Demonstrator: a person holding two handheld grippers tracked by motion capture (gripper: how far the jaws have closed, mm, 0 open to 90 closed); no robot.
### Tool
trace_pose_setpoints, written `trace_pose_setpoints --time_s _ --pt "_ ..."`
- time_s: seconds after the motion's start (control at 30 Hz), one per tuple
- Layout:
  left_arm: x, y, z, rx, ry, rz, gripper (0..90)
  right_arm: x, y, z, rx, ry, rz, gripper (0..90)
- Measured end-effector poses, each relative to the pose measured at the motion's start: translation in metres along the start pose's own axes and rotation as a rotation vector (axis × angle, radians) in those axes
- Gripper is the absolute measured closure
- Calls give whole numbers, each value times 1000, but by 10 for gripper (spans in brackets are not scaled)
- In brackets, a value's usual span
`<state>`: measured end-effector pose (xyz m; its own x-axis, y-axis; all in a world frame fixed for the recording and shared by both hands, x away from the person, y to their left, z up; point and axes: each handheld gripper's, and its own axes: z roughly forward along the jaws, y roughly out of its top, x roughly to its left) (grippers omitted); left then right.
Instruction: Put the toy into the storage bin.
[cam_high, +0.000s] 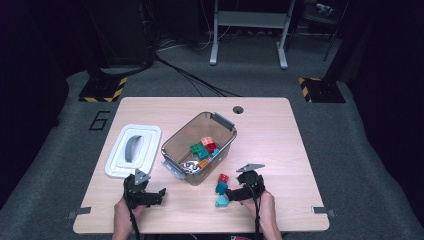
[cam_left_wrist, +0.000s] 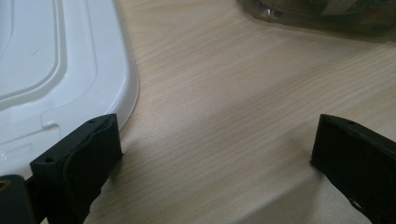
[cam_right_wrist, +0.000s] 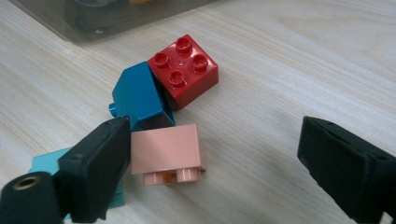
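Looks about halfway: several bricks already sit in the clear bin (cam_high: 200, 145), but four are left on the surface (cam_high: 280, 150) just in front of it. The right claw (cam_right_wrist: 212, 156) is spread wide around the pink brick (cam_right_wrist: 166, 150), nothing gripped yet, and the left claw (cam_left_wrist: 215, 154) is released and idle by the white lid (cam_left_wrist: 56, 70)

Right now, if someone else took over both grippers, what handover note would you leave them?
Left gripper: open, holding nothing, low over the table beside the white lid, which lies off the bin.
Right gripper: open, holding nothing, jaws either side of the pink brick on the table.
By that brick, still loose: red brick, dark blue brick, light teal brick.
Done: several bricks already lie in the clear bin.
Left, by the look of it: close on the pink brick, bin it, then the other three; the lid probably goes on last.
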<state>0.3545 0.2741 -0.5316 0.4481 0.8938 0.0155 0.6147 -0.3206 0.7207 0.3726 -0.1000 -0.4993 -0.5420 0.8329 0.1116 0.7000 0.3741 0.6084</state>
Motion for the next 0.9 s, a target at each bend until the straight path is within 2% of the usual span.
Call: trace_pose_setpoints --time_s 0.1,0.2,0.37,0.57,0.9 --pt "0 0 0 0 0 0 15 -2 -1 -1 -7 -5 6 148" --pt "0 0 0 0 0 -1 15 -1 -3 -3 -21 -16 19 285" --pt "0 0 0 0 0 0 15 -1 -4 -5 -35 -12 -9 393" --pt "0 0 0 0 -1 0 15 -1 -5 -7 -47 -17 -8 551" --pt "0 0 0 0 -1 -1 15 -4 -3 -11 -60 -20 7 586"
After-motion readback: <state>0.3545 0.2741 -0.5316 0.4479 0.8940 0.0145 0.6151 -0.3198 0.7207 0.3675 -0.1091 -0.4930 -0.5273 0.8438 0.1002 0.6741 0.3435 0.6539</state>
